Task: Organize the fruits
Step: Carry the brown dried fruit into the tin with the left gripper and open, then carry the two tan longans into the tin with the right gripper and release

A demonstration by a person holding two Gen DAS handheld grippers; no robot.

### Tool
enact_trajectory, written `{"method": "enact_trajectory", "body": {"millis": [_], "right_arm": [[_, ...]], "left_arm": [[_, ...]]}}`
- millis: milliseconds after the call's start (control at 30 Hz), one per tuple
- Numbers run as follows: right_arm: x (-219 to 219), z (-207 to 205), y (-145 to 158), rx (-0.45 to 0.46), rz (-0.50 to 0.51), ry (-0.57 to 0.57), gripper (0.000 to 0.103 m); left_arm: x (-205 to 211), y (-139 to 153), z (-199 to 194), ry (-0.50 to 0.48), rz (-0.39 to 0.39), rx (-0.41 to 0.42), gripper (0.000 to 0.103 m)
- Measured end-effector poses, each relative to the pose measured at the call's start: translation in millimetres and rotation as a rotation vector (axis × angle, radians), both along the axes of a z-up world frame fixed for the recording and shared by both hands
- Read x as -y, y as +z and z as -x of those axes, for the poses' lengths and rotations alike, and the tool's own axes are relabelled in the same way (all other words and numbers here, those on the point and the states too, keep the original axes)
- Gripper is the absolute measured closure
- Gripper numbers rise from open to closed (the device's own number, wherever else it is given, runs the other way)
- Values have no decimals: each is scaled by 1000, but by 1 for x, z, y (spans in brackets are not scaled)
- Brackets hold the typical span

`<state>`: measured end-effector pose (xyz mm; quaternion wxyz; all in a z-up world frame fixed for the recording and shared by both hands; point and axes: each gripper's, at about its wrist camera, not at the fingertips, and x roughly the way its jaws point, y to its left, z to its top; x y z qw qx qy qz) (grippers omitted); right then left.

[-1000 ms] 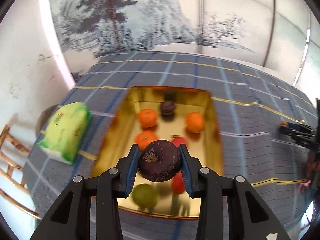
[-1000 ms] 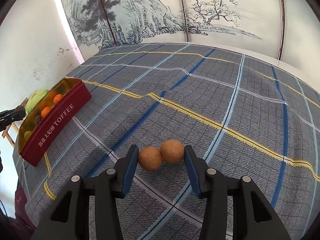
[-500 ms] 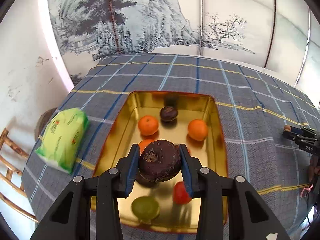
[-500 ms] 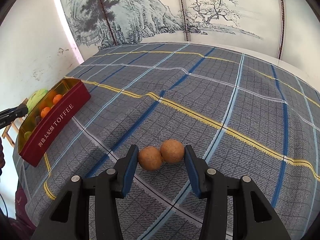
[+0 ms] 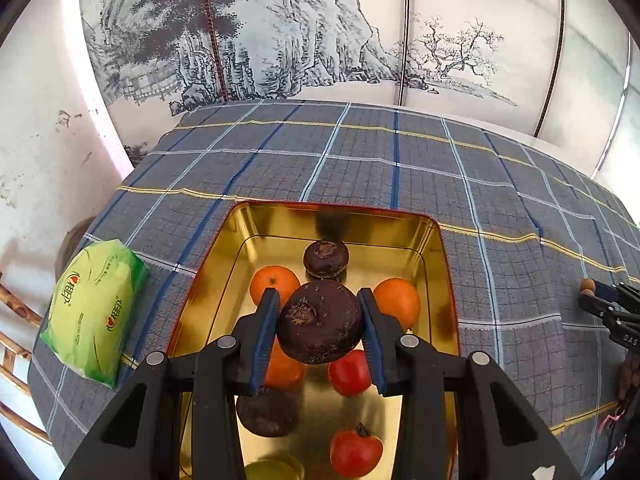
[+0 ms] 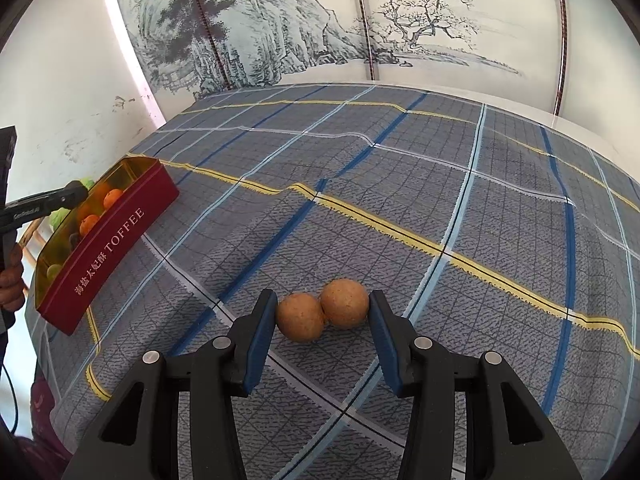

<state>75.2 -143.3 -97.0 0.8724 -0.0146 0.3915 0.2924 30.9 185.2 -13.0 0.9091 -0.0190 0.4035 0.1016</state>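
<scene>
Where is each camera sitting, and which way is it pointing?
Left wrist: rides the left gripper, looking down into the tin; its fingers clamp a dark fruit.
Right wrist: rides the right gripper, low over the cloth, fingers open around two brown balls; a hand shows at left.
Shared: the tin and cloth; each sees the other gripper.

A dark purple-brown round fruit (image 5: 320,328) sits between blue-padded black fingers (image 5: 264,336). The rectangular tin (image 5: 448,264) is gold inside, red outside with white lettering. The cloth (image 6: 400,184) is grey plaid with blue, white and yellow lines. Two round fruits (image 6: 322,314) are speckled tan.
</scene>
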Motion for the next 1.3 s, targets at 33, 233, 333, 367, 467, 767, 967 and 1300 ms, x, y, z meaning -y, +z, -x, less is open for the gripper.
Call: {"method": "enact_trajectory", "body": {"millis": [33,233,333,367,467,767,967,1300], "right_arm": [[0,0,0,0,1,0,55],[0,0,0,0,2,0,55],[0,0,0,-1,3,-1,55],[0,-1,-1,-1,4,-2,55],[-1,-1,-1,-2,6,-2,55],[-1,-2,-3,-4,11,-2,55],[-1,-2,-4,-5,15,-2,55],[0,-2,-6,0,29,-8,55]], "left_arm": [[-1,-1,-1,-1,-2,-2,67],[-2,-8,-11,6,-14,-17,67],[0,-9,-14,6,-32,-15,67],[1,-10,-14,5,-36,-14,67],[2,-12,-17,1,-41,-20,67],[2,-12,-17,2,-47,-19,67],[4,-7,-14,7,-53,-2,67],[15,9,10,30,-79,54,52]]}}
